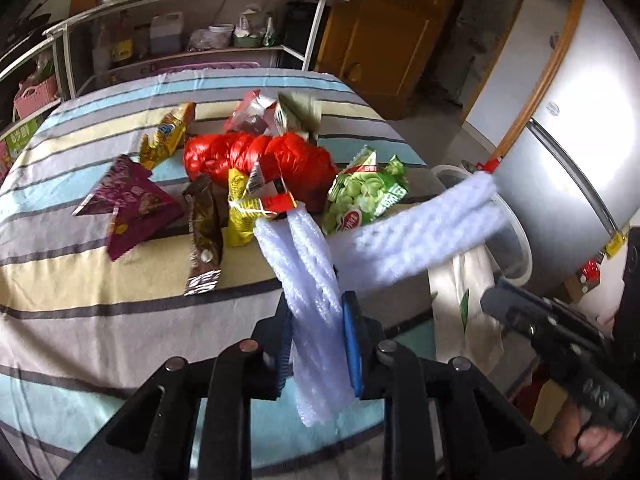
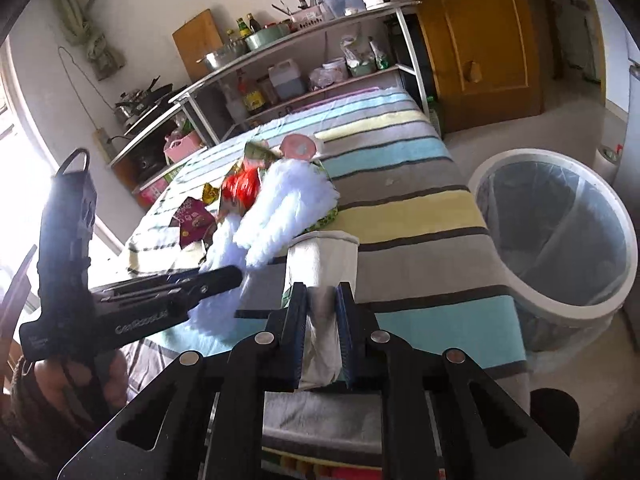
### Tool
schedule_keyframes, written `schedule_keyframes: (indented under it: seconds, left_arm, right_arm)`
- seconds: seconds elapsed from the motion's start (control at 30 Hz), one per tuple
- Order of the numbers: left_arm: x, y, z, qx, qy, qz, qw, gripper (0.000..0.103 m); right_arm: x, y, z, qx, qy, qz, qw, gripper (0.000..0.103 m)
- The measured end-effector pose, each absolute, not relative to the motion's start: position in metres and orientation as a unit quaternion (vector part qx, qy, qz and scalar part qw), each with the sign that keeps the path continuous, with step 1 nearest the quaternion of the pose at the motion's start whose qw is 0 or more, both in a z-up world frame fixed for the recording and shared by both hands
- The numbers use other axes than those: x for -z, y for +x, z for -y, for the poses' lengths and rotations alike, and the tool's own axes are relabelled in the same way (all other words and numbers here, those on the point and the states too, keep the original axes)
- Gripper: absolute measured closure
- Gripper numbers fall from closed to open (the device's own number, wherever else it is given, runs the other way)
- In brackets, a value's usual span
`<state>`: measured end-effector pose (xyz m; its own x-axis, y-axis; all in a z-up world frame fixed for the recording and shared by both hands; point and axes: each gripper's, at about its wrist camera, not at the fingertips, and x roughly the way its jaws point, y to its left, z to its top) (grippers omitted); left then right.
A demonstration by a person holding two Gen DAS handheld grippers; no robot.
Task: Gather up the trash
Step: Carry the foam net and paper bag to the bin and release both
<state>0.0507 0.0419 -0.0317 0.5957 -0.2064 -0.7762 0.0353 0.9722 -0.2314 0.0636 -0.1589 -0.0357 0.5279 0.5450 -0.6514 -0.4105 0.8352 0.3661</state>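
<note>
While wrappers (image 1: 132, 204) and a red bag (image 1: 256, 156) crowd the striped table (image 1: 100, 280), your left gripper (image 1: 316, 344) clenches white foam netting (image 1: 308, 268), your right gripper (image 2: 322, 332) a crumpled paper piece (image 2: 320, 264); the lined bin (image 2: 556, 240) looks empty, so most collecting remains.

White foam netting (image 1: 316, 280) and crumpled paper cup (image 2: 320, 264) held over striped tablecloth; snack wrappers (image 1: 132, 204), red bag (image 1: 256, 152) in heap; lined bin (image 2: 560, 236) beside table.

Home kitchen: pot-laden shelves (image 2: 304, 36), fridge (image 1: 568, 152).
</note>
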Motion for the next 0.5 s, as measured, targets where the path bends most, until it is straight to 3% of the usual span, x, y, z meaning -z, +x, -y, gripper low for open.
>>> schedule_keyframes:
  seconds: [0.5]
  left_arm:
    - [-0.023, 0.028, -0.035, 0.098, -0.072, -0.374, 0.919, 0.079]
  right_arm:
    - [-0.006, 0.046, 0.173, -0.289, 0.099, -0.34, 0.889, 0.088]
